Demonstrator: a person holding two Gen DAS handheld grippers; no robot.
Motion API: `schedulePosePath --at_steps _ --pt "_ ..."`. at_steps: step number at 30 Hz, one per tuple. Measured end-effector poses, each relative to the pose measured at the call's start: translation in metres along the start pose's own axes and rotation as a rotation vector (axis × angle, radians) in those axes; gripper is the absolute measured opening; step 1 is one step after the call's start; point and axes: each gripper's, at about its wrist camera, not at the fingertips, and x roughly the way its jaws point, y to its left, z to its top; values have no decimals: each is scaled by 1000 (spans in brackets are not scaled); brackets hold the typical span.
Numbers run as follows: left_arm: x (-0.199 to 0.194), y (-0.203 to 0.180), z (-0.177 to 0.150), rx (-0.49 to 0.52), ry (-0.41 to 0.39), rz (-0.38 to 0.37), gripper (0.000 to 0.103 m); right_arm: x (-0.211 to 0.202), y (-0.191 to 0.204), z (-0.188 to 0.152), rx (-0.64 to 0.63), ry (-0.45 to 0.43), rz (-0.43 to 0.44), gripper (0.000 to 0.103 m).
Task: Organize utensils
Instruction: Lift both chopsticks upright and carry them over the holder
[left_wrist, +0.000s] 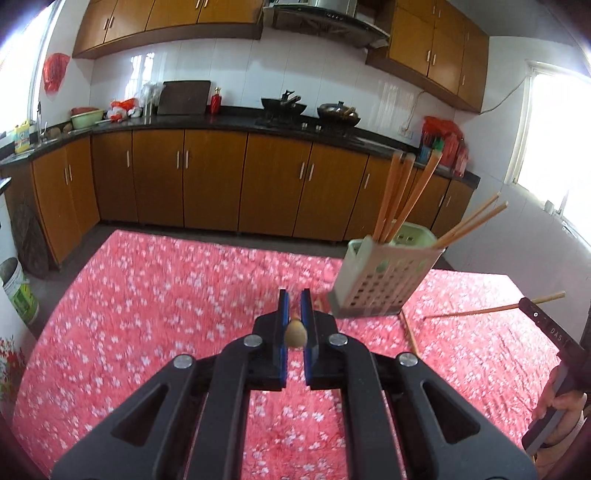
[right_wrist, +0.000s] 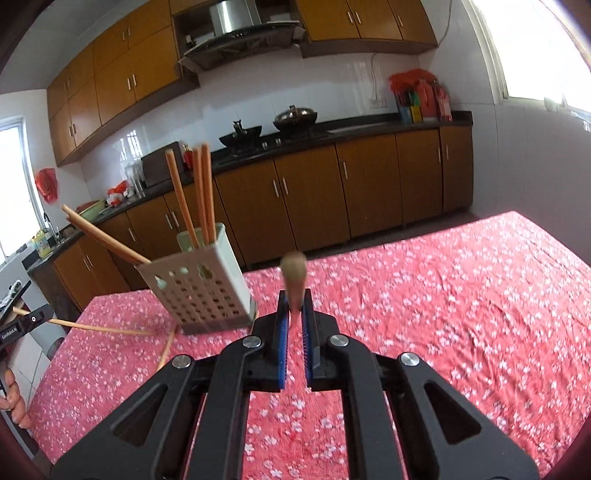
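Each gripper's fingers are clamped on one chopstick: left gripper (left_wrist: 295, 306), right gripper (right_wrist: 294, 308). The holder (left_wrist: 384, 280) stands tilted on the bench (left_wrist: 147, 295), chopsticks inside.

The table wore a matt pink floral cloth (left_wrist: 147, 295). On it stood a perforated, smooth plastic holder (left_wrist: 384, 280) of matt wooden chopsticks (left_wrist: 395, 195). Behind the holder, glossy wood-look cabinets (left_wrist: 214, 181) carried a polished black countertop (left_wrist: 221, 120).

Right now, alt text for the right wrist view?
The right gripper is shut on a chopstick seen end-on, above a red floral tablecloth. To its left, a perforated utensil holder holds five chopsticks; the left gripper grips another.
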Motion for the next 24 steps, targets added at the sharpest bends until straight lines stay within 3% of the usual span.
schedulePosePath --at_steps 5,15,24 --pt "-15 -14 22 47 -34 -48 7 -17 11 27 -5 -55 53 7" --pt "-50 -61 66 113 -132 -195 7 -55 49 85 -26 -167 248 7" --pt "-44 -86 112 34 -284 -170 7 -49 81 110 -108 -272 221 7"
